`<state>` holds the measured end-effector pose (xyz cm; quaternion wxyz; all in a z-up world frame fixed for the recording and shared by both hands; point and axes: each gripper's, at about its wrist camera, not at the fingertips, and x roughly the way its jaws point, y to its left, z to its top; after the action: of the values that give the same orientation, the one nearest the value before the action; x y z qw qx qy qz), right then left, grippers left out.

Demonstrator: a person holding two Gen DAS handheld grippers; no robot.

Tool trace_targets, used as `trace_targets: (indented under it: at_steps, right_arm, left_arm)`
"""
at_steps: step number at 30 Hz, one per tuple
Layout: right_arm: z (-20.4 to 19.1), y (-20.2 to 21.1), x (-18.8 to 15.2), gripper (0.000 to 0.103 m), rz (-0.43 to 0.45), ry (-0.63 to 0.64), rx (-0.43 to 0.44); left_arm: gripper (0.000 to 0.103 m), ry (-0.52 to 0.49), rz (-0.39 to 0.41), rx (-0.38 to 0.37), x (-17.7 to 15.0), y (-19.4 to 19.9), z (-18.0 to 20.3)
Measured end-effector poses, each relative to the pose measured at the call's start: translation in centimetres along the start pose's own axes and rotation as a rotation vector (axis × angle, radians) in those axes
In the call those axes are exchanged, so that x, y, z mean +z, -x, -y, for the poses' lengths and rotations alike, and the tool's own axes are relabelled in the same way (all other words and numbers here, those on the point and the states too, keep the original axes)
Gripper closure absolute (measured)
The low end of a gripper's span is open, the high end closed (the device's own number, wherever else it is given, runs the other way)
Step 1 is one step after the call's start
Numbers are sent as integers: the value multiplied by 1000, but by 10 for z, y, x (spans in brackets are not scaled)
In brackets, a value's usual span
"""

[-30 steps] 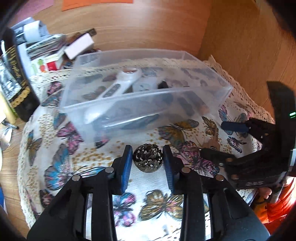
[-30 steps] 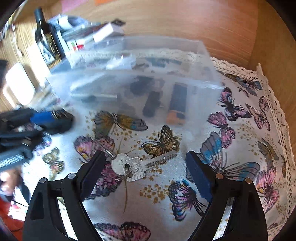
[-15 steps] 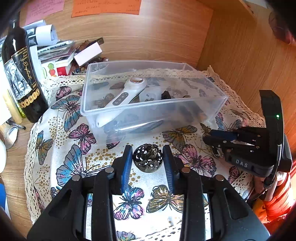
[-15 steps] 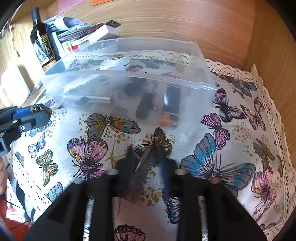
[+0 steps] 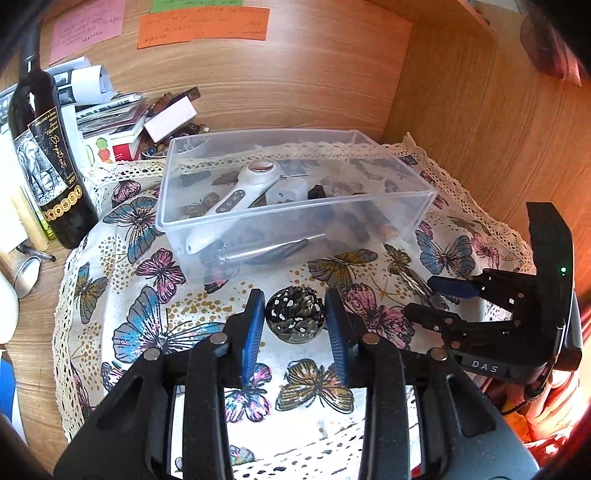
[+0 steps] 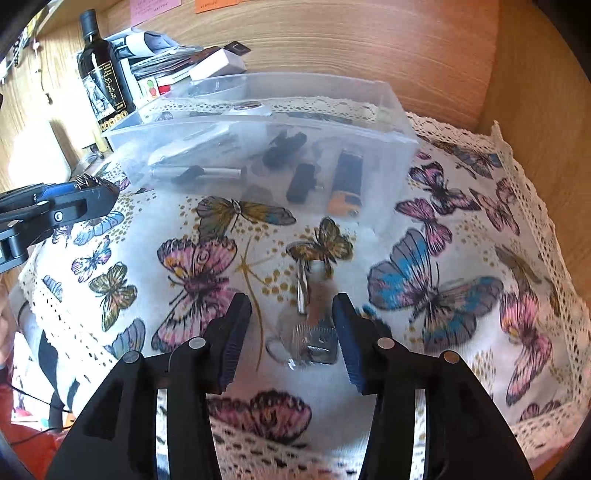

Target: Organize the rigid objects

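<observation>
Left tool (image 5: pixel 294 325) level, astride ball (image 5: pixel 295 317)

Spread over the table (image 5: pixel 29 354): a cloth (image 5: pixel 122 295), with a box (image 5: pixel 295 195) toward the back wall (image 5: pixel 295 81). Inside the box: a handheld device (image 5: pixel 240 194), a metal tube (image 5: pixel 258 251), a lighter (image 6: pixel 347 182) and other small items. In front of the box, on the cloth: a perforated ball (image 5: pixel 295 317) between the 2 fingers of the left gripper (image 5: pixel 295 325). To its right: a bunch of keys (image 6: pixel 310 325) between the fingers of the right gripper (image 6: pixel 291 332). Left of the box: a bottle (image 5: pixel 44 162) beside a stack of papers and cartons (image 5: pixel 110 118). On the wall behind: 3 notes (image 5: pixel 203 26).
</observation>
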<state>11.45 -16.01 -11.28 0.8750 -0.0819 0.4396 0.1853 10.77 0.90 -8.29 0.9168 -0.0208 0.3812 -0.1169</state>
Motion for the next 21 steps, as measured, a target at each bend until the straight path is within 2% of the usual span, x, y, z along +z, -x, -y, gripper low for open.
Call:
trace_targets:
  at_steps: [6, 8, 11, 16, 21]
  right_arm:
    - [3, 5, -10, 65, 23, -25, -20]
    - [4, 6, -10, 75, 28, -36, -26]
    - [5, 7, -11, 84, 41, -37, -40]
    - [4, 13, -5, 85, 70, -50, -36]
    - [-2, 30, 6, 85, 137, -32, -31]
  left_arm:
    - [70, -10, 1, -9, -2, 2, 6]
    - [70, -12, 5, -9, -3, 3, 7]
    - [70, -11, 12, -7, -5, 6, 8]
    - [70, -8, 32, 1, -3, 13, 9]
    - [70, -14, 75, 13, 5, 24, 9]
